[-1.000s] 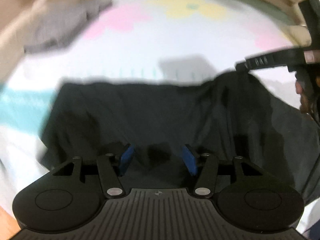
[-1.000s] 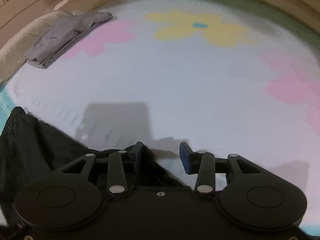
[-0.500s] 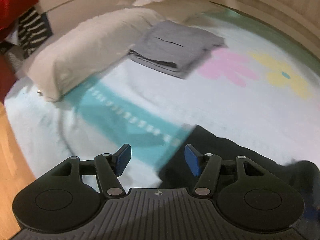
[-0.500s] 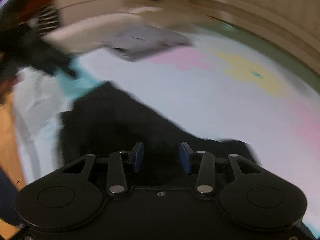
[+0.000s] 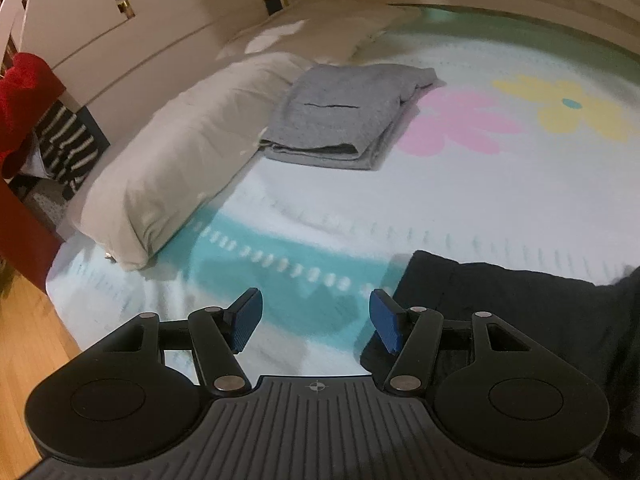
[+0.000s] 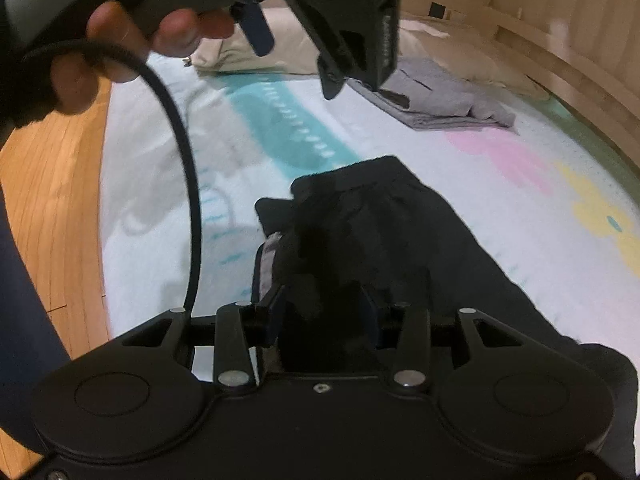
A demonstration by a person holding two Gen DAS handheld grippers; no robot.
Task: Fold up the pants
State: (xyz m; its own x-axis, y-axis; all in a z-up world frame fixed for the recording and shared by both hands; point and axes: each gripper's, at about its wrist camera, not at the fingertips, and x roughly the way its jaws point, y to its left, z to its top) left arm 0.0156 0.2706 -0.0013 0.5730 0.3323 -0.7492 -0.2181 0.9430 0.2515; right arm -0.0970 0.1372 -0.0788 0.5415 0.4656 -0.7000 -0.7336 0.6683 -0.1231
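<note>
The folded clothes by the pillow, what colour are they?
Grey folded clothes, clearest in the left wrist view.

We find almost nothing legible. In the right wrist view the left claw (image 6: 320,36), held up at the far side, carries a strip of pale lettering on its dark housing (too blurred for us to make out any letter). The left wrist view shows only a small crosshair mark on its own body, without text.
</note>
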